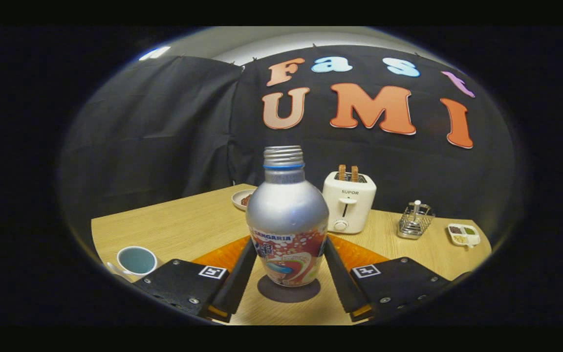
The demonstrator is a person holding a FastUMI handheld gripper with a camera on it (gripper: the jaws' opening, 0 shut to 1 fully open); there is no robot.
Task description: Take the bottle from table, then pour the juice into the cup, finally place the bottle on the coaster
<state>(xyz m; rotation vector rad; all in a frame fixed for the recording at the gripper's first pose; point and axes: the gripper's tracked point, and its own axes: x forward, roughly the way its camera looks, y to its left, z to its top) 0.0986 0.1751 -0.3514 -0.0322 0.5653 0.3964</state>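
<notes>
One bottle (287, 225) stands between the two fingers of the claw (287, 266), its base on a dark round coaster (289, 289) lying on the table (184, 227). Both fingers sit against the printed lower body, one on each flank, so the claw looks clenched on the bottle, low on its widest part where a hold would be steadiest. The long axis runs straight up, threaded neck uppermost, and the mouth is uncapped; kept upright like this, nothing spills. With the bottle already on the coaster, I judge this is either the last step, just short of letting go, or the first lift; the view alone does not settle which.

Just behind the bottle an orange mat (359, 254) shows on either side of the fingers. To the left of the fingers sits a white cup (136, 260), well apart from the bottle. Farther back stand a small plate (242, 199), a white toaster (349, 201) with two slices up, a wire holder (414, 221) and a small divided dish (464, 234).
</notes>
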